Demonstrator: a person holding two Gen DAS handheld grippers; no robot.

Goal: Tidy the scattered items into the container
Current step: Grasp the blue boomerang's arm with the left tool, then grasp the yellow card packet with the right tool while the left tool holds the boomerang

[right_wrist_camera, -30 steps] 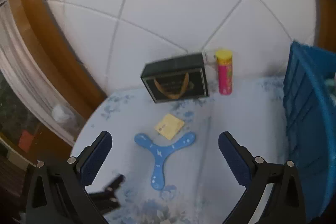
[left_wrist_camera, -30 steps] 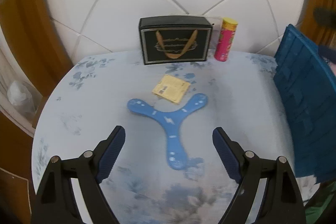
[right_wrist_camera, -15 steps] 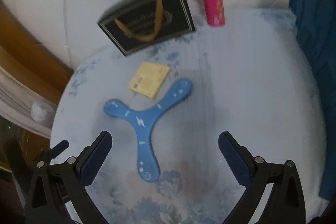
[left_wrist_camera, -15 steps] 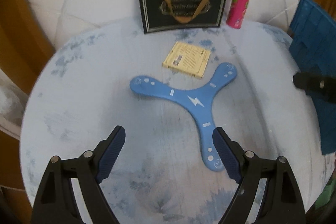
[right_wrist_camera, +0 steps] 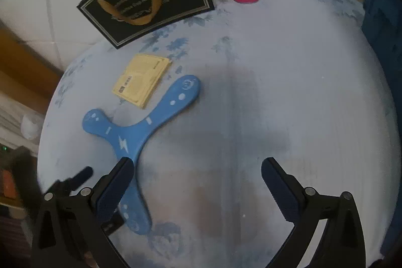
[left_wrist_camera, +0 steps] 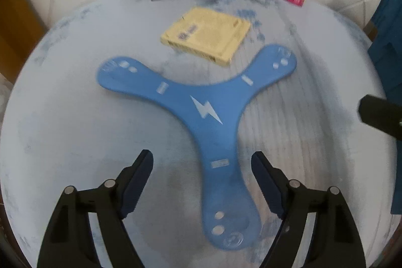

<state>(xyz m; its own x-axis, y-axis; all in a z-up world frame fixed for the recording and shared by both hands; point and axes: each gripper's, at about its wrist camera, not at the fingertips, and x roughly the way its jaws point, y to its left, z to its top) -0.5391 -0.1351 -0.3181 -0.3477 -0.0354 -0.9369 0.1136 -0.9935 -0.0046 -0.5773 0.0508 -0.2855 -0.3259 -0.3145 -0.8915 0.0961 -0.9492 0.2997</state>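
Left wrist view shows the left hand-held gripper (left_wrist_camera: 202,180) spread wide and empty, straddling the 6 o'clock blade of the blue three-bladed boomerang (left_wrist_camera: 201,114) lying flat on the bench (left_wrist_camera: 62,129). I judge a pickup under way: lower, then close. The right hand-held gripper (right_wrist_camera: 196,182) gapes empty; the blue container (left_wrist_camera: 387,42) waits at 3 o'clock.
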